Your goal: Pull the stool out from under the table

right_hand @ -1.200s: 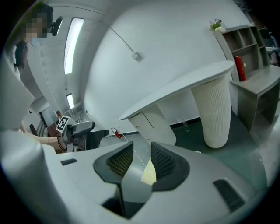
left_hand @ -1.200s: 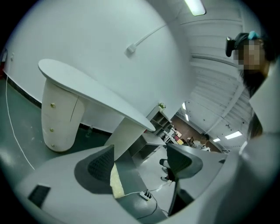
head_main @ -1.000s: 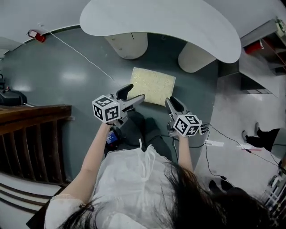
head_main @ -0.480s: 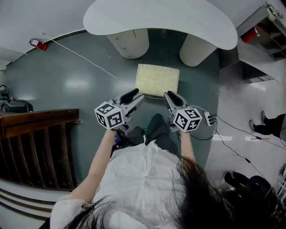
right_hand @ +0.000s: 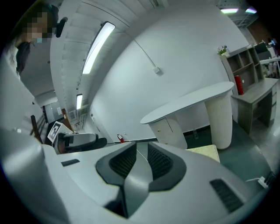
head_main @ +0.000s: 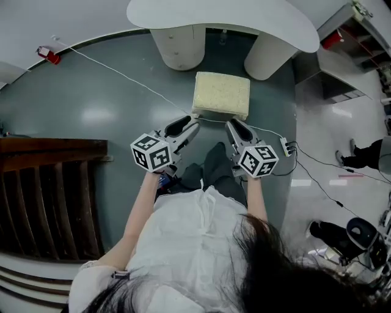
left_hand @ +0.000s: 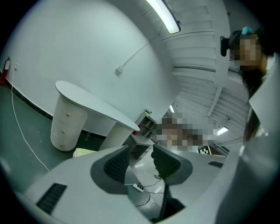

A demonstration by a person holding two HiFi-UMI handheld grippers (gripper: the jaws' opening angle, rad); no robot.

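On the grey-green floor (head_main: 91, 104), just out from the near edge of the white table (head_main: 244, 18), stands the cream-cushioned stool (head_main: 221, 95). It sits before the gap between the table's two rounded pedestals, the left one (head_main: 178, 47) and the right one (head_main: 267, 55), and in the head view its top shows clear of the tabletop's edge.

Both grippers are held on the person's side of the stool, tips aimed toward it. The left gripper (head_main: 183, 127) points at the stool's near left corner and the right gripper (head_main: 235, 129) at its near right corner, so the stool lies ahead of and between the two. Neither touches it. In the left gripper view the stool peeks out to the left of the jaws; in the right gripper view it lies to their right.

The left gripper's jaws are closing with a clear gap and nothing between them. The right gripper's jaws are closing too, nearly together, also empty.

A white cable (head_main: 122, 73) crosses the floor past the stool's near edge toward a power strip (head_main: 286, 147).
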